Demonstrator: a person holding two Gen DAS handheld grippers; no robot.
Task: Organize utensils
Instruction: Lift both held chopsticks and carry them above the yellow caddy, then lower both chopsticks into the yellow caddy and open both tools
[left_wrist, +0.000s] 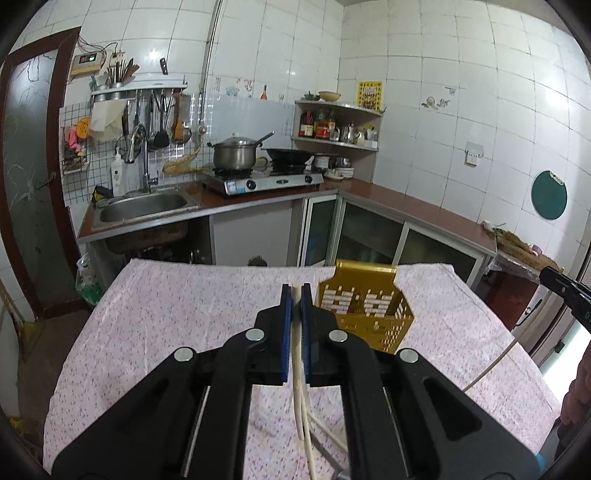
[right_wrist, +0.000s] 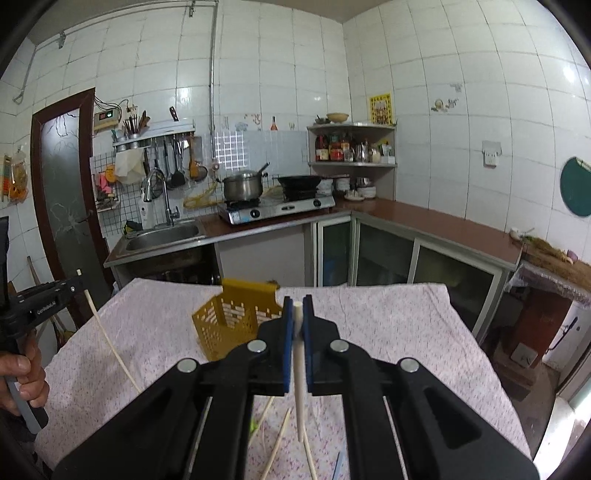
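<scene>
My left gripper (left_wrist: 296, 295) is shut on a white chopstick (left_wrist: 298, 373) that hangs down between its blue pads, above the table. My right gripper (right_wrist: 297, 308) is shut on another white chopstick (right_wrist: 300, 384). A yellow perforated utensil basket (left_wrist: 365, 308) stands on the pink floral tablecloth (left_wrist: 177, 325), just right of the left gripper and left of the right gripper in the right wrist view (right_wrist: 232, 321). More chopsticks (right_wrist: 279, 439) lie loose on the cloth below the right gripper. The left gripper with its chopstick (right_wrist: 107, 336) shows at the left edge of the right wrist view.
Behind the table runs a kitchen counter (left_wrist: 406, 201) with a sink (left_wrist: 144, 208), a gas stove (left_wrist: 262, 181), a steel pot (left_wrist: 234, 153) and a wok. A corner shelf (left_wrist: 338, 125) holds bottles. A door (left_wrist: 29, 177) stands at the left.
</scene>
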